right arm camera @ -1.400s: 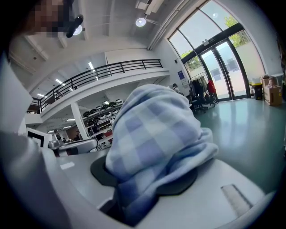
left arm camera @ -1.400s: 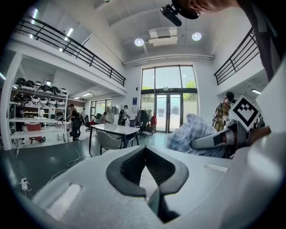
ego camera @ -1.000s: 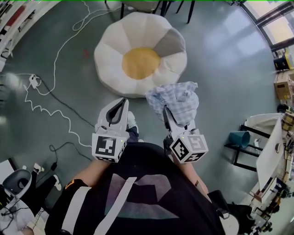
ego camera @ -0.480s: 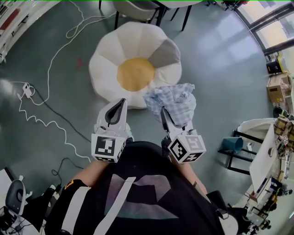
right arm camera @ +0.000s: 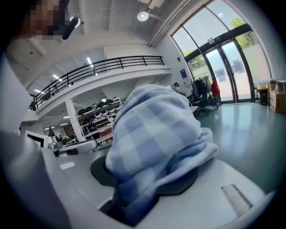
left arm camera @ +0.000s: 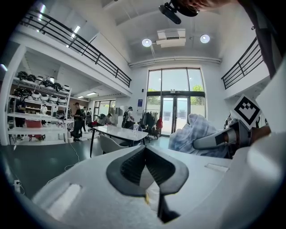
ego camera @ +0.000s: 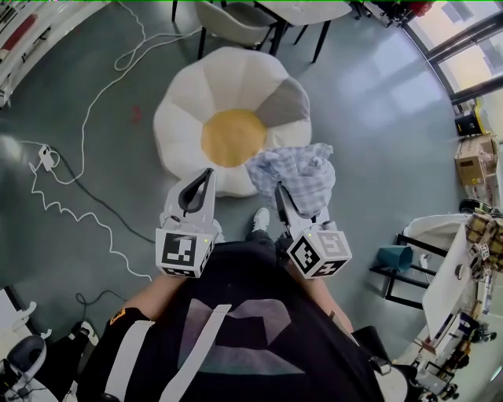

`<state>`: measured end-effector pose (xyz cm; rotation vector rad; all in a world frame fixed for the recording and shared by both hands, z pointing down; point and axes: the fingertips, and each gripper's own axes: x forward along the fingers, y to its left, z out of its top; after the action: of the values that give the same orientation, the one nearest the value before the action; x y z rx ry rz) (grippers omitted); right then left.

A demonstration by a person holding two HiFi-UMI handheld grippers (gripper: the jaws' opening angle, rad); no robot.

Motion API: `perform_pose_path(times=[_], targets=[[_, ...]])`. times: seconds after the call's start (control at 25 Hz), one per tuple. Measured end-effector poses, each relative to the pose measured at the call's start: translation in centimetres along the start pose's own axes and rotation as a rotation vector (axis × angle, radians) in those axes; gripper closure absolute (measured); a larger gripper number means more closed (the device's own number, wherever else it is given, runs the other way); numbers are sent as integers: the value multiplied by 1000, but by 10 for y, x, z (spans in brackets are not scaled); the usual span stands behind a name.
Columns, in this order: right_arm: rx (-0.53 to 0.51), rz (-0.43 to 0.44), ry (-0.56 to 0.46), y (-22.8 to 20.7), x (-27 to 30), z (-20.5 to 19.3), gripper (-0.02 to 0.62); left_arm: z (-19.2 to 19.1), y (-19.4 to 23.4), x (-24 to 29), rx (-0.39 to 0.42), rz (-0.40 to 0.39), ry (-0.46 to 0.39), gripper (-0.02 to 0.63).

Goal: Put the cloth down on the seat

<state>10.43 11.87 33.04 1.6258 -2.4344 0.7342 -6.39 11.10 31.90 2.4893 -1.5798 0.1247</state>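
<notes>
A blue-and-white checked cloth (ego camera: 295, 174) is bunched up in my right gripper (ego camera: 297, 202), whose jaws are shut on it; the cloth hides the fingertips. In the right gripper view the cloth (right arm camera: 154, 138) fills the space between the dark pads. The seat (ego camera: 185, 102) is a round white floor cushion with petal-like lobes, one grey lobe and a yellow centre (ego camera: 233, 136). It lies just ahead of both grippers, and the cloth hangs over its near right edge. My left gripper (ego camera: 204, 177) is shut and holds nothing; it points at the seat's near edge.
White cables (ego camera: 71, 180) trail over the grey floor at the left. A chair and table legs (ego camera: 236, 20) stand beyond the seat. A teal bin (ego camera: 391, 257) and a white table (ego camera: 449, 271) are at the right. The person's shoe (ego camera: 260, 220) shows between the grippers.
The seat has drawn a little nearer in the head view as the person steps forward; a shoe now shows between the grippers. Both grippers keep their pose, the cloth still held.
</notes>
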Motion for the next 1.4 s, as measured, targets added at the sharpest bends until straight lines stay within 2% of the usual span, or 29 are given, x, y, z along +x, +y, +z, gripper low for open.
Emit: perform_pose_path(times=[0.96, 1.4], targets=[[-9, 219, 95, -92, 101, 43, 402, 5, -7, 103, 6, 236, 46, 607], [-19, 309, 147, -135, 137, 50, 402, 12, -14, 150, 73, 328, 60, 607]])
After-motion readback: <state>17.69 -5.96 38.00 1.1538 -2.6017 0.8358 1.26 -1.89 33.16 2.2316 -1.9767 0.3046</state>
